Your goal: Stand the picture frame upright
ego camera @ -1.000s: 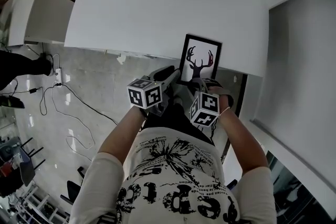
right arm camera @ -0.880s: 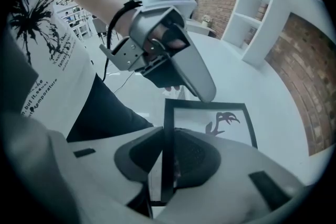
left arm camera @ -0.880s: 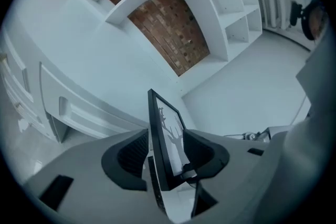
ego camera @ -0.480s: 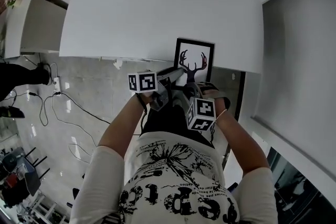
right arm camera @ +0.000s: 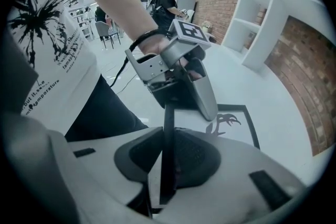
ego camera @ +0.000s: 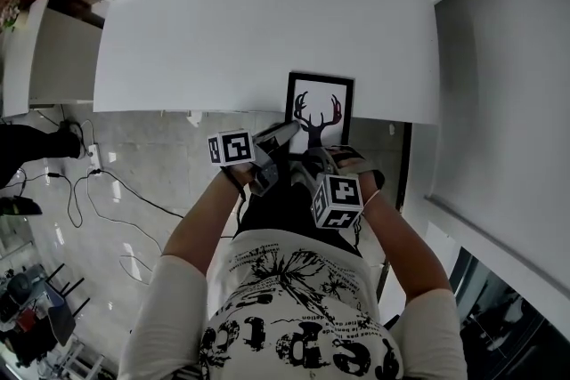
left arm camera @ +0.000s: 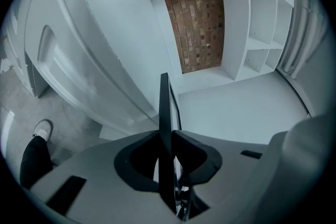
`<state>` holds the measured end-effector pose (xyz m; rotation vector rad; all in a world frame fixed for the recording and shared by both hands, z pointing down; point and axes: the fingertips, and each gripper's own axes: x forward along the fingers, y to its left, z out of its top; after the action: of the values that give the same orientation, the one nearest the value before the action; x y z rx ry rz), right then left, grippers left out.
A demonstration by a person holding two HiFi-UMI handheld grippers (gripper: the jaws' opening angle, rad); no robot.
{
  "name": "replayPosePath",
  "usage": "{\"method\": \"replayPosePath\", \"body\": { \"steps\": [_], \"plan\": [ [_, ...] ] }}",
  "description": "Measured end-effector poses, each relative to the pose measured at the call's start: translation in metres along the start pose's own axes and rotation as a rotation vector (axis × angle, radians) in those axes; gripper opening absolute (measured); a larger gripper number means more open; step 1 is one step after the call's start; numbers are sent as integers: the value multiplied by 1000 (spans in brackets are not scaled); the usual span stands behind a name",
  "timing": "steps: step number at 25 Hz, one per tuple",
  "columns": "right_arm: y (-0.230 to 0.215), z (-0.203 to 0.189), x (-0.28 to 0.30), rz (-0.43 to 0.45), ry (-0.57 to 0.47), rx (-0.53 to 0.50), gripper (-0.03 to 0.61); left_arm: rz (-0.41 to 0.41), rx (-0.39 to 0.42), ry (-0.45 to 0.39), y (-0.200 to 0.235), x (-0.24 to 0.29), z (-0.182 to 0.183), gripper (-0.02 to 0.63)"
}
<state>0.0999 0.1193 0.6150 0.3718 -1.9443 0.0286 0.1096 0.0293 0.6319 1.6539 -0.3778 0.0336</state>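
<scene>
The picture frame [ego camera: 319, 107] sits at the near edge of the white table [ego camera: 267, 31], centre of the head view. Its long axis runs away from you, toward the top of the picture. Both grippers meet at its near end. Your left gripper [ego camera: 287, 131], its jaws just closing, pinches the thin edge at lower left. Your right gripper [ego camera: 321, 157] is clamped on the edge just beside it. The far end is free, so raising the frame likely turns on that near edge.

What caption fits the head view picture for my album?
The left gripper, its jaws just closing, and the right gripper both clamp the deer picture frame.
</scene>
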Motion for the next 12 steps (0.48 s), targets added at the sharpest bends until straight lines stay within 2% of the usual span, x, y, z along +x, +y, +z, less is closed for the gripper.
{"method": "replayPosePath", "body": {
  "steps": [3, 5, 8, 10, 12],
  "plan": [
    [-3, 2, -1, -14, -64, 59, 81, -5, -29, 1, 1, 0, 1, 84],
    [-8, 7, -5, -15, -151, 168, 161, -6, -40, 6, 1, 0, 1, 84],
    [-29, 2, -22, 5, -346, 500, 224, -2, -48, 18, 1, 0, 1, 84],
    [-50, -21, -36, -4, -437, 750, 224, 1, -53, 21, 0, 0, 0, 84],
    [-69, -52, -46, -25, -486, 945, 222, 2, -57, 23, 1, 1, 0, 84]
  ]
}}
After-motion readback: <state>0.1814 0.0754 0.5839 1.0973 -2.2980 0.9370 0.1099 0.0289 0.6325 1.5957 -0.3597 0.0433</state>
